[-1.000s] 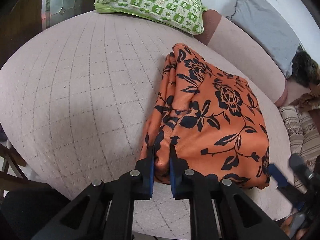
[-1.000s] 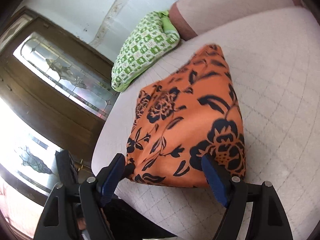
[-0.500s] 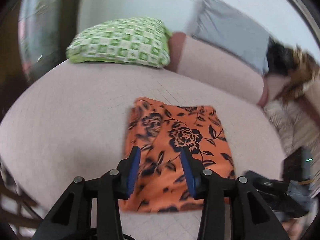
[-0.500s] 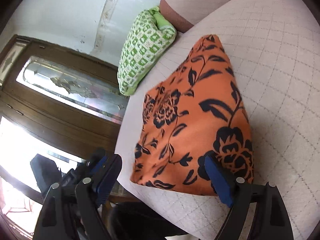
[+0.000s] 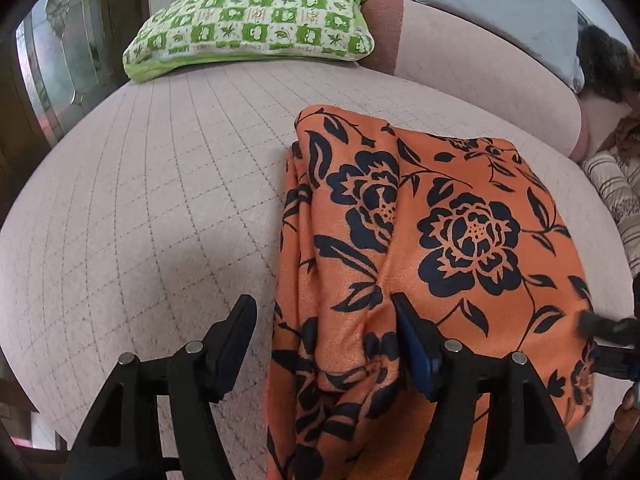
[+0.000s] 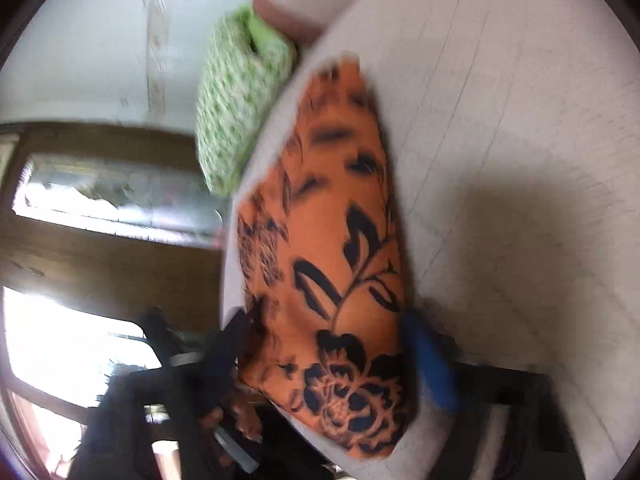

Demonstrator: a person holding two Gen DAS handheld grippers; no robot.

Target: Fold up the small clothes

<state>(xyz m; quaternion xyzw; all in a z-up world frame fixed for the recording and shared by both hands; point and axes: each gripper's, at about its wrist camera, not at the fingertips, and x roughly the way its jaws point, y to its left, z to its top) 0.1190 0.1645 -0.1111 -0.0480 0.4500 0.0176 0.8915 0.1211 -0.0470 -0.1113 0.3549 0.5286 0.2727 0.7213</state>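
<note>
A soft orange cloth with black flowers is seen folded on the quilted cushion, its near edge straddled by the left gripper, just opened wide, and by the blurred right gripper, just narrowed.

left of jaws: bare quilted cushion, open passage.
ahead: green checked pillow blocks far edge.
right of jaws: folded orange floral cloth; backrest behind.

The folded orange cloth with black flowers lies on the pale quilted cushion between the right tool's just-closing jaws — blurred — near a green-and-white checked pillow.
</note>
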